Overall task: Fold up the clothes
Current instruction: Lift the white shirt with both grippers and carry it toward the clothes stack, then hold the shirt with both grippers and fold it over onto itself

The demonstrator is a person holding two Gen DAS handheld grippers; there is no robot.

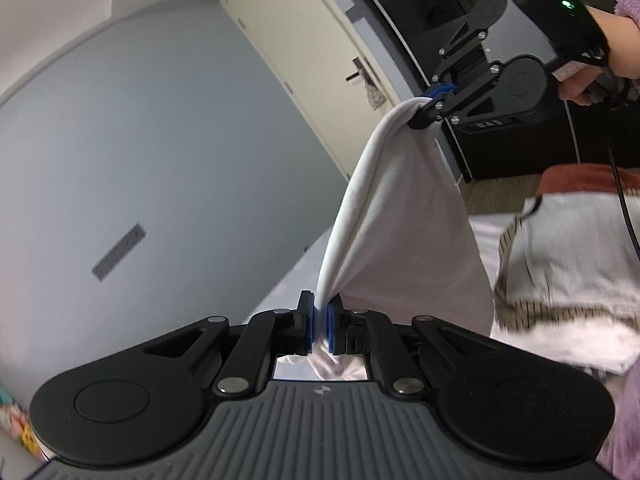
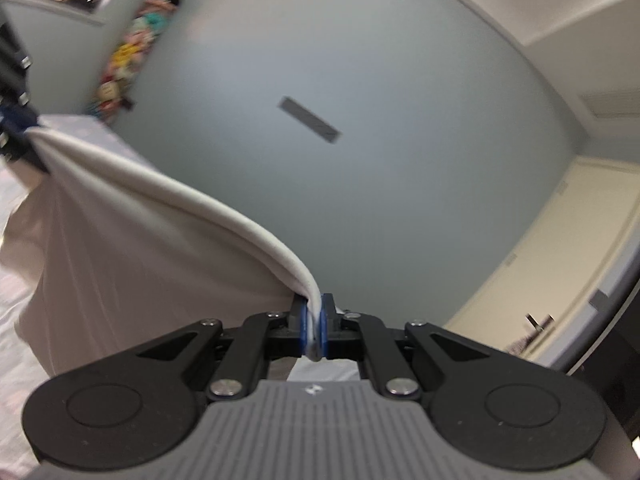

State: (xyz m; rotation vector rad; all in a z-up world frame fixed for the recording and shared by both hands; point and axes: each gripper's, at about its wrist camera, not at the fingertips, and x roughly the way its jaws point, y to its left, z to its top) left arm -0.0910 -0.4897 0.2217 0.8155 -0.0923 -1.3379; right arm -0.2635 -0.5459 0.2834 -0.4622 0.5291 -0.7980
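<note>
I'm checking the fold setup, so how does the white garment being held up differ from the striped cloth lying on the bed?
The white garment hangs in the air, stretched between the left hand-held gripper and the right hand-held gripper; the striped cloth lies on the bed, untouched. The white garment is plain; the striped cloth has dark-striped bands. Both are pale fabric.
</note>
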